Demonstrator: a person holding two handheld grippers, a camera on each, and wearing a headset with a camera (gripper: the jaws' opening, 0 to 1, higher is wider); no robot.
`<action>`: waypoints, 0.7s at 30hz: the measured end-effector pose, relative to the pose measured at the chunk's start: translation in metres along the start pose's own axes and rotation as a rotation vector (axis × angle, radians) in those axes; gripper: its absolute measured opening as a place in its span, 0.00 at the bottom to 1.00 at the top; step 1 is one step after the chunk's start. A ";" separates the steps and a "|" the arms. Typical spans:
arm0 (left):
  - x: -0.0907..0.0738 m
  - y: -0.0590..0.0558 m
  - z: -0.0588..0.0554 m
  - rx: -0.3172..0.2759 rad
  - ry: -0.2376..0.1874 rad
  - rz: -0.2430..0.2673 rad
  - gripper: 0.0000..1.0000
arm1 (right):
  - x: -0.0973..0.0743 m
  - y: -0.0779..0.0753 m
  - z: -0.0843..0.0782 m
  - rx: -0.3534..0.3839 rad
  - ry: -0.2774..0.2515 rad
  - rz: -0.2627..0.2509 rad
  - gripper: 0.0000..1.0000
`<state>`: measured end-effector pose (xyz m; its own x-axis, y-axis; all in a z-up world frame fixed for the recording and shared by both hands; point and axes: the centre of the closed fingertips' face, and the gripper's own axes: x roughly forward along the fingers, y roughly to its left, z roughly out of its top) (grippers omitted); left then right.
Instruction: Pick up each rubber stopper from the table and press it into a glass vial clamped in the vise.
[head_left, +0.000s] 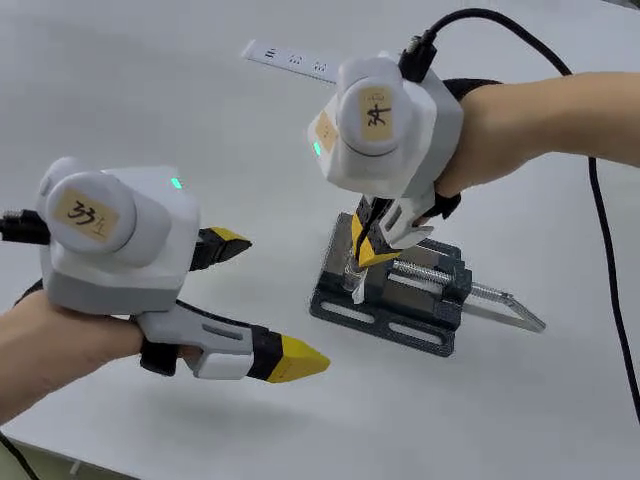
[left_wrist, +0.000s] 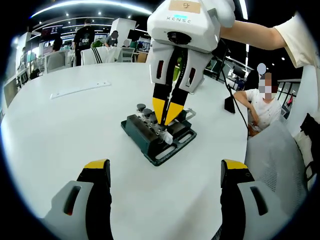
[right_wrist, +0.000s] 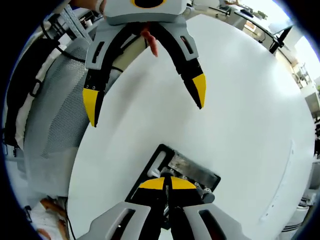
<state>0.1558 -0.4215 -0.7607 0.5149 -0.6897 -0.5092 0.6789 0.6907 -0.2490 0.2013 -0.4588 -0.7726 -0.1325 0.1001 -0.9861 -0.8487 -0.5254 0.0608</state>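
A dark vise (head_left: 385, 300) stands on the white table and clamps a row of small glass vials (left_wrist: 145, 112), some with dark stoppers in them. My right gripper (head_left: 375, 252) points straight down onto the vise with its yellow tips shut, touching the top of the nearest vial (left_wrist: 161, 129). No stopper shows between the tips. In the right gripper view the shut tips (right_wrist: 167, 183) cover the vise (right_wrist: 192, 172). My left gripper (head_left: 265, 300) hovers open and holds nothing, left of the vise and level with the table; it appears as the left gripper (right_wrist: 146, 97) beyond the vise.
A white power strip (head_left: 290, 60) lies at the far side of the table. A black cable (head_left: 600, 250) runs down the right. The vise's screw handle (head_left: 505, 300) sticks out to the right. A seated person (left_wrist: 260, 107) and chairs are beyond the table edge.
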 end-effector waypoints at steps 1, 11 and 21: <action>0.000 0.000 0.001 0.000 -0.005 0.000 0.90 | 0.000 0.001 0.000 -0.001 -0.002 -0.007 0.00; 0.001 0.002 0.002 0.002 -0.006 -0.004 0.90 | 0.002 -0.001 0.003 -0.008 0.027 -0.019 0.00; -0.002 0.005 0.005 0.005 -0.013 0.004 0.90 | 0.003 -0.002 0.002 -0.010 0.076 -0.029 0.00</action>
<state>0.1603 -0.4178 -0.7567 0.5247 -0.6895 -0.4993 0.6793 0.6926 -0.2426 0.2012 -0.4559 -0.7754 -0.0684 0.0515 -0.9963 -0.8464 -0.5316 0.0306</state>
